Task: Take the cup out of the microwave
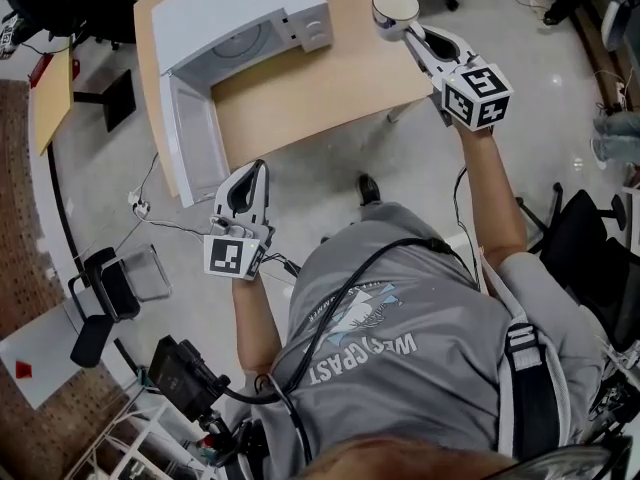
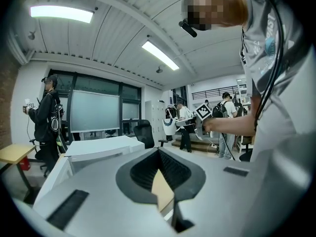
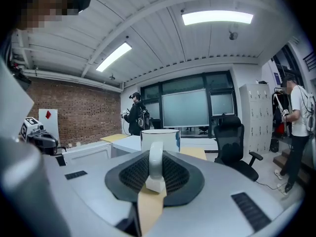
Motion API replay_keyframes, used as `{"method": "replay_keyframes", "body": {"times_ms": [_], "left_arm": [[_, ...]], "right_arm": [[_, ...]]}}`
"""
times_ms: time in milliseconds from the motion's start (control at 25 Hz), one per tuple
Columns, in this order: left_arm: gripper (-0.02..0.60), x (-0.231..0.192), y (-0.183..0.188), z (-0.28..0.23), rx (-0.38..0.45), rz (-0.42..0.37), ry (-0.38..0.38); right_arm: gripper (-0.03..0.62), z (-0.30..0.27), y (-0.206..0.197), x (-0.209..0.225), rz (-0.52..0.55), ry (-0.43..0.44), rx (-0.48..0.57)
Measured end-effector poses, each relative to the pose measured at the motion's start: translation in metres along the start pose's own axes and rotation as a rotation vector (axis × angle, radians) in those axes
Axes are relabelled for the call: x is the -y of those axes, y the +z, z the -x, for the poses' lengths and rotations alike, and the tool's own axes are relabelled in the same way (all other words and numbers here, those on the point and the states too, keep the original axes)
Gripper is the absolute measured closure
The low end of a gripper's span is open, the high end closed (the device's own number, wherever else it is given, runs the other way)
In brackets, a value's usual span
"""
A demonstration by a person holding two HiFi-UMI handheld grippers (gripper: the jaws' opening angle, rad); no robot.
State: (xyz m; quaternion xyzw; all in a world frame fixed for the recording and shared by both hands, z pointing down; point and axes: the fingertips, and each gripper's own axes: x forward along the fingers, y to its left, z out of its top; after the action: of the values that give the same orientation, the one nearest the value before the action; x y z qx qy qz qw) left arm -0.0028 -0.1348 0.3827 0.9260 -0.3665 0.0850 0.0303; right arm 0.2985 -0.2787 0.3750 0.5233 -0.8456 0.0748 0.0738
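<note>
Cup hanging clear of the open microwave
Right gripper is clamping its handle by the counter's far right corner; left gripper is sitting closed, empty.

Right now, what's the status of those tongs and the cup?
Right tongs shut on handle of white cup, held outside boxy white microwave. Left tongs shut, empty. Microwave door hangs open.

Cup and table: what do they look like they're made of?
Cup: probably glazed ceramic; white, smooth, slightly glossy, with a thick moulded handle. Table: wood or wood-look laminate, can't tell which; even pale tan, matte top.
</note>
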Motion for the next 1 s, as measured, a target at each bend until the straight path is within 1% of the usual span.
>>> {"method": "replay_keyframes", "body": {"times_ms": [120, 280, 480, 680, 1000], "left_arm": [[0.538, -0.005, -0.005, -0.010, -0.016, 0.005, 0.019], [0.538, -0.008, 0.000, -0.023, -0.002, 0.039, 0.050], [0.538, -0.011, -0.004, -0.027, -0.060, -0.001, 0.069], [0.538, -0.011, 0.000, -0.032, -0.073, 0.007, 0.095], [0.538, -0.020, -0.008, -0.046, -0.113, 0.017, 0.115]], "right_arm": [[0.523, -0.022, -0.010, 0.016, -0.009, 0.005, -0.013], [0.523, -0.047, -0.023, 0.035, -0.014, 0.012, -0.022], [0.523, -0.071, -0.034, 0.054, -0.003, 0.031, -0.021], [0.523, -0.095, -0.045, 0.071, -0.001, 0.038, -0.033], [0.523, -0.142, -0.064, 0.095, -0.011, 0.056, -0.048]]}}
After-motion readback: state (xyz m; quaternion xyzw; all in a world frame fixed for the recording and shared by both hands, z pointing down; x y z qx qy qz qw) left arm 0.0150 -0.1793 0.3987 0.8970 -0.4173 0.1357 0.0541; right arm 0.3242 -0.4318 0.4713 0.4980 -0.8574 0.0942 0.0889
